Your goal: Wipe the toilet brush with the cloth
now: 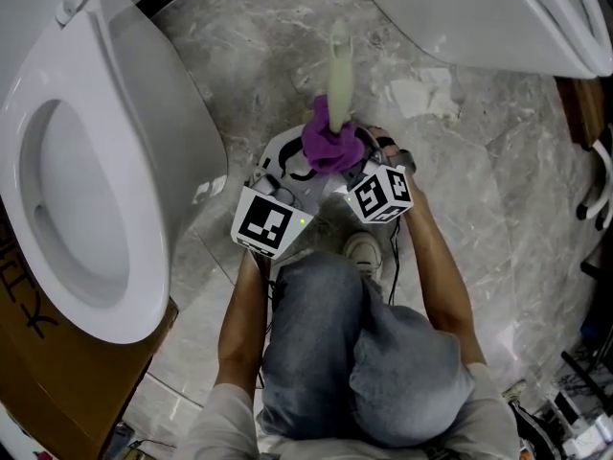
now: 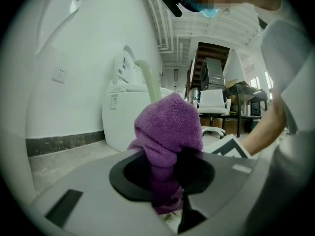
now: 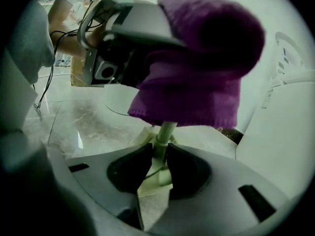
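Observation:
The toilet brush point(image 1: 338, 70) is pale green and stands out past my grippers over the marble floor. A purple cloth point(image 1: 330, 144) is bunched around its shaft. My left gripper point(image 1: 311, 168) is shut on the cloth point(image 2: 167, 132), which fills the gap between the jaws point(image 2: 170, 181); the green shaft point(image 2: 149, 85) rises behind it. My right gripper point(image 1: 356, 161) is shut on the brush shaft point(image 3: 165, 131) just under the cloth point(image 3: 202, 68), the two pads point(image 3: 160, 163) pinching the thin stem. The brush head is hidden.
A white toilet point(image 1: 86, 190) with its seat up stands close on the left. A second white toilet point(image 1: 498, 17) is at the upper right. The person's jeans-clad knees point(image 1: 354, 353) are right below the grippers. A brown cardboard box point(image 1: 57, 372) sits at the lower left.

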Demonstrator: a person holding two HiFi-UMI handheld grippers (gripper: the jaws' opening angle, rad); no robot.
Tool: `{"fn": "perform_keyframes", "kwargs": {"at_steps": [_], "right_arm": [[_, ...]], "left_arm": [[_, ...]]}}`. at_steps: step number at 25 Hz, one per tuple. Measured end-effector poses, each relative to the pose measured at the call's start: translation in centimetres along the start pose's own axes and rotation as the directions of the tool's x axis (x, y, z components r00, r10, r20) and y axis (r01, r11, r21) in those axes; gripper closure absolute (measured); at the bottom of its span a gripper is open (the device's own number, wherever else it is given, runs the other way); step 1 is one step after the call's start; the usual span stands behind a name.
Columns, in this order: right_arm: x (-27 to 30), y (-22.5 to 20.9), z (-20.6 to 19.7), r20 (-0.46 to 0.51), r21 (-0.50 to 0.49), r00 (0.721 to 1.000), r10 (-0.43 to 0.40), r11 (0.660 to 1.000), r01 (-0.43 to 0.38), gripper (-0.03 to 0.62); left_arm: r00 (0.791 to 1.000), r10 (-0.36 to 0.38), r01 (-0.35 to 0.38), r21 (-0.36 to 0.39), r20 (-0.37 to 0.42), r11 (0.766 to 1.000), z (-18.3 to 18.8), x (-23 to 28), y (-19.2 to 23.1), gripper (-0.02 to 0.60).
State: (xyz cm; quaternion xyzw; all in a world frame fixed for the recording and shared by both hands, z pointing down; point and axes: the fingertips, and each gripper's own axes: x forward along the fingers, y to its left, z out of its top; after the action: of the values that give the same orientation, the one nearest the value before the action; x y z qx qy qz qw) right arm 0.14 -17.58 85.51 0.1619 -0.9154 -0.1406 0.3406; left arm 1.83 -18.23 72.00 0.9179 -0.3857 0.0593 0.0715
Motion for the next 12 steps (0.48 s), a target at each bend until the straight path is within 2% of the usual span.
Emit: {"fn": "perform_keyframes", "kwargs": {"at_steps": [6, 12], "right_arm": [[0.0, 0.1, 0.0, -0.005, 0.0, 1.0, 0.001, 1.0, -0.001, 0.502], [0.0, 0.1, 0.0, -0.008, 0.0, 1.0, 0.003, 1.0, -0.003, 0.502]], "left_arm": [[0.996, 0.02, -0.015, -0.06, 0.081, 0.998, 5.5, -0.7, 0.4, 0.461], [0.989, 0.055, -0.047, -0.058, 0.141, 0.997, 10.4, -1.2, 1.5, 0.43]]}}
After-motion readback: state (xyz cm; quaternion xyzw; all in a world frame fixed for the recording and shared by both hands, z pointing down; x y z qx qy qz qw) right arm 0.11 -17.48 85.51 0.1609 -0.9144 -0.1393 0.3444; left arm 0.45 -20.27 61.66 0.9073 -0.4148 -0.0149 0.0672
